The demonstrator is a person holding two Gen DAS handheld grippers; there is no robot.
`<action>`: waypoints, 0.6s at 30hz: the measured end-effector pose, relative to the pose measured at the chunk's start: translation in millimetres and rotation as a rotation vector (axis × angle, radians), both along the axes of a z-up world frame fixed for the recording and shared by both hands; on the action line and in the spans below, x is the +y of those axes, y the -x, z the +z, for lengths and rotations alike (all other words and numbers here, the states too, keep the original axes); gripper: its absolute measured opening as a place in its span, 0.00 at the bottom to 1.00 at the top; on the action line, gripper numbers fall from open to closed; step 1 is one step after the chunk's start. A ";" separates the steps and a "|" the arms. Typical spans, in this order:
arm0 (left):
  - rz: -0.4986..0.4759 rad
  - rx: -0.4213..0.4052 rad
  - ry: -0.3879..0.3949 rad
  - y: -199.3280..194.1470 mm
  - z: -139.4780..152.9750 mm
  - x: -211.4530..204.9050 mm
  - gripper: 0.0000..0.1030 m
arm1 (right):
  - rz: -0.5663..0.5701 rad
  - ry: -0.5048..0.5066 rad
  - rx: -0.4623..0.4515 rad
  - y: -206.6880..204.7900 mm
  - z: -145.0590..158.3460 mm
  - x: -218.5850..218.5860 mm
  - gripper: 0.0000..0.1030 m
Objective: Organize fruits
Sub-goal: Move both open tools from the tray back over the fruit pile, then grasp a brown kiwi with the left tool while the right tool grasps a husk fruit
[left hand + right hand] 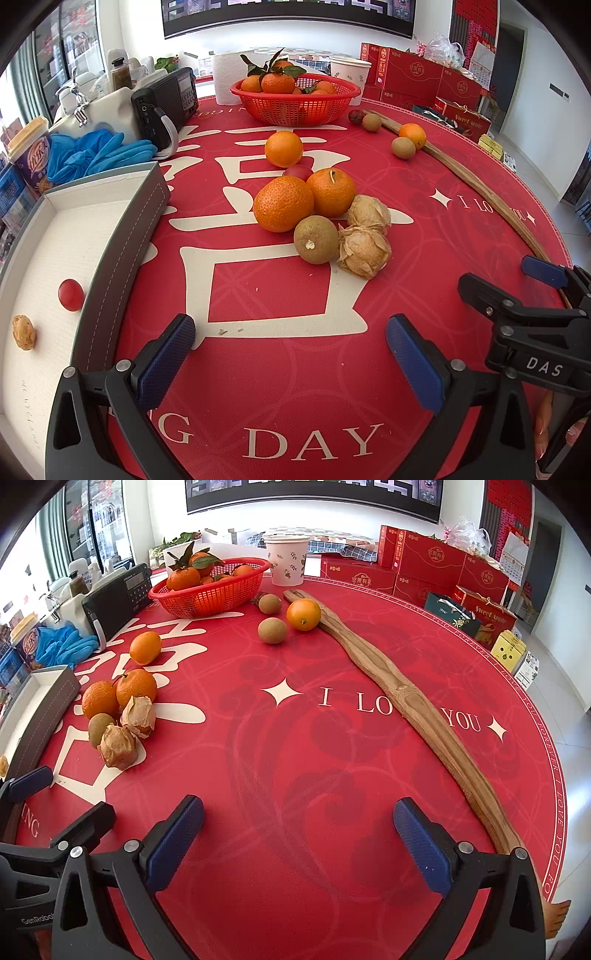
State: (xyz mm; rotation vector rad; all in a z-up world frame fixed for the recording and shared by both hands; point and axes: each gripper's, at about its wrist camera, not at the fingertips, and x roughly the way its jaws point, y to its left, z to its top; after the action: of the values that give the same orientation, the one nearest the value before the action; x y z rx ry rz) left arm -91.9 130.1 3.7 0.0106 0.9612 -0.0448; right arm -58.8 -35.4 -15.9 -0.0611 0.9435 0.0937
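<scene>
Smooth red tablecloth (277, 369); papery-husked fruits (364, 251)

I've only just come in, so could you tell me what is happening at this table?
A person is sorting fruit with two hand-held tools. Both the left tool and the right tool hover open and empty above the red tablecloth. The tray holds a tomato and one small brown fruit. Oranges, kiwis and physalis still lie loose; the basket holds leafy oranges.

Each claw is black plastic with triangular cut-outs, silver screws at the joints and textured blue pads (166, 362). The right claw (299, 843) matches the left claw (291, 360). White lettering reads "DAS" on one body and "GenRobo" on the other.
</scene>
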 end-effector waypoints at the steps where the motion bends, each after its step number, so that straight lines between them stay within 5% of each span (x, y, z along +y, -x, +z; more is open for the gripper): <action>1: 0.000 0.000 0.000 -0.2 -0.3 -0.1 1.00 | 0.000 0.000 0.000 0.1 0.1 -0.3 1.00; 11: -0.001 -0.003 0.007 -1.7 1.5 4.3 0.98 | 0.001 0.000 0.000 0.3 0.0 -0.1 1.00; 15: 0.009 0.017 0.053 -15.5 8.0 12.8 0.84 | 0.003 0.000 0.001 -0.2 0.4 0.2 1.00; 18: 0.020 0.022 0.017 -27.5 8.9 12.3 0.70 | 0.004 0.000 0.001 -0.4 0.6 0.5 1.00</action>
State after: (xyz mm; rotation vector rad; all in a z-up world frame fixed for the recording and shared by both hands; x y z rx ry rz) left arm -64.4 142.4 12.6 -0.0152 0.9826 -0.0350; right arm -58.4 -34.9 -15.3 -0.0631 0.9447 0.0974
